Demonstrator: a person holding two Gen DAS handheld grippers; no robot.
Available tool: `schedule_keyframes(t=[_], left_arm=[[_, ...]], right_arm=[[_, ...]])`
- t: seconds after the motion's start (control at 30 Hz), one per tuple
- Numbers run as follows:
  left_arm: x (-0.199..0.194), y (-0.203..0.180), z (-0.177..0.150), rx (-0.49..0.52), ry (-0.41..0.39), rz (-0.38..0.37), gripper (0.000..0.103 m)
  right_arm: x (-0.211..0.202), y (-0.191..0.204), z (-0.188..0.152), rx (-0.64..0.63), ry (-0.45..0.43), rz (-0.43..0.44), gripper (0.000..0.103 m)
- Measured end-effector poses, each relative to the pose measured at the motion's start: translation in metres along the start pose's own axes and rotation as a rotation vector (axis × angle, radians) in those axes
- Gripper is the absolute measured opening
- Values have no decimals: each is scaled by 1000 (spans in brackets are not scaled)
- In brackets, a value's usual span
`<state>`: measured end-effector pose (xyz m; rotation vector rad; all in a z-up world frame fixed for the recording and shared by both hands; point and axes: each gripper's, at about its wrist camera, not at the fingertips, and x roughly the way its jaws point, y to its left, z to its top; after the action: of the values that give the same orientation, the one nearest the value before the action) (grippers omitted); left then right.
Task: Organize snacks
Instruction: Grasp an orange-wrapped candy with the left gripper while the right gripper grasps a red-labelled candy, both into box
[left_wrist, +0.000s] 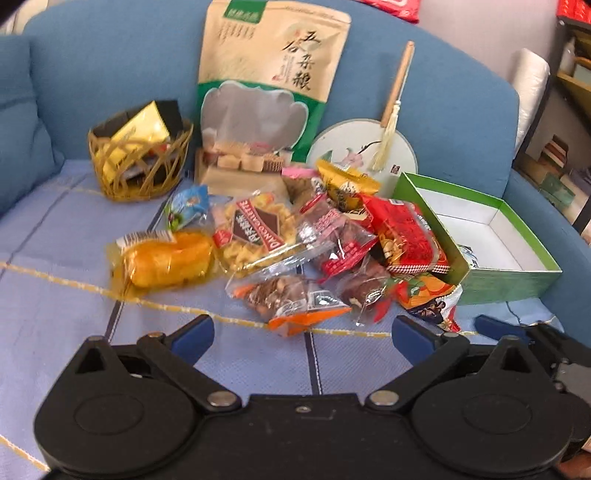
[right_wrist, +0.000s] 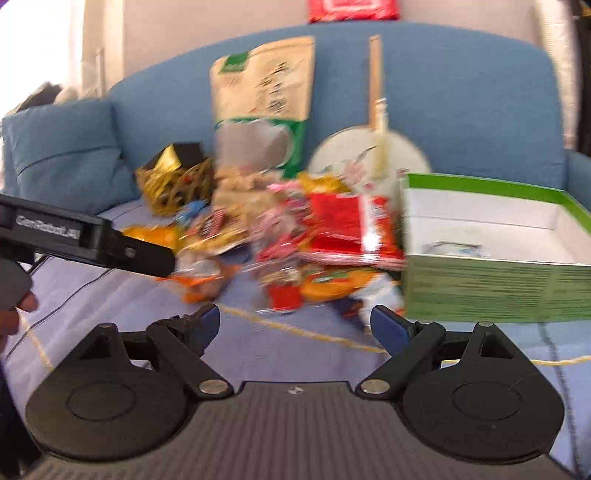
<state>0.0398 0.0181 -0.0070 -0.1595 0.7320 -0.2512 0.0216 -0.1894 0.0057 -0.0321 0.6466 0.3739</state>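
From the left wrist camera, the left gripper (left_wrist: 303, 334) hung with its jaws spread wide and nothing between them, above a pale blue cloth (left_wrist: 66, 258) covering the seat of a blue sofa (left_wrist: 110, 66). The heap of snacks (left_wrist: 295, 243) lay just beyond the blue fingertips (left_wrist: 194, 332): a nut packet with an orange end (left_wrist: 291, 301) was nearest, close ahead of the gap between the jaws, with a yellow bread roll in clear wrap (left_wrist: 166, 258) further off to the left and a red packet (left_wrist: 404, 236) to the right, resting against the green box (left_wrist: 509, 284). That box stood open at the right of the heap, white inside, with one small wrapped item in it. Behind the heap a wicker basket (left_wrist: 140, 166) held gold packets, a tall tan pouch (left_wrist: 266, 96) leaned on the backrest, and a round fan (left_wrist: 362, 147) stood beside it. The right wrist camera was blurred. The right gripper (right_wrist: 295, 326) was released too, jaws wide and empty, low over the cloth, with the snack heap ahead of it and the green box (right_wrist: 498, 288) just beyond its right finger. The left gripper's black body (right_wrist: 85, 240) reached in from the left edge, a hand (right_wrist: 14, 299) behind it.
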Motion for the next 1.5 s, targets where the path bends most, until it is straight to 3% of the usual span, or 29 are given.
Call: schedule_keyframes(t=[0.2,0.33,0.47,0.5,0.57,0.6,0.67,0.7,0.77,0.9,1.03,1.13,1.2,1.33,1.4,1.5], left_arm=[[6,22,13,-66,-4,-57,103],[13,35,22,-125,11,-101,103],[26,34,27,-96,20,-117,102],[31,34,27,-91,33,-116,90],[42,35,27,-103,66,-115,78],[46,36,27,-116,77,-122,78],[49,35,27,-129,78,-122,78],[48,35,28,-133,70,-117,82],[46,32,30,-140,61,-118,91],[53,23,33,-103,79,-94,102],[65,19,33,-95,92,-46,103],[71,15,30,-73,104,-7,94],[72,15,26,-74,121,-19,81],[73,17,23,-91,126,-15,77],[70,19,24,-105,128,-19,55],[58,19,24,-103,124,-17,48]], right_arm=[[39,13,12,-38,61,113,103],[56,19,18,-154,31,14,103],[74,17,17,-221,40,-68,103],[81,15,16,-242,55,-84,103],[95,10,11,-254,100,-93,103],[96,8,12,-242,96,-87,103],[99,5,17,-229,97,-80,103],[100,5,18,-226,96,-73,103],[100,7,16,-231,104,-61,93],[81,10,9,-198,119,-9,91],[55,13,-5,-195,128,9,91],[44,13,-9,-169,128,17,92],[44,12,-11,-159,127,19,94],[50,11,-8,-137,120,16,97],[51,8,-7,-125,118,33,93],[42,7,-6,-108,100,56,91]])
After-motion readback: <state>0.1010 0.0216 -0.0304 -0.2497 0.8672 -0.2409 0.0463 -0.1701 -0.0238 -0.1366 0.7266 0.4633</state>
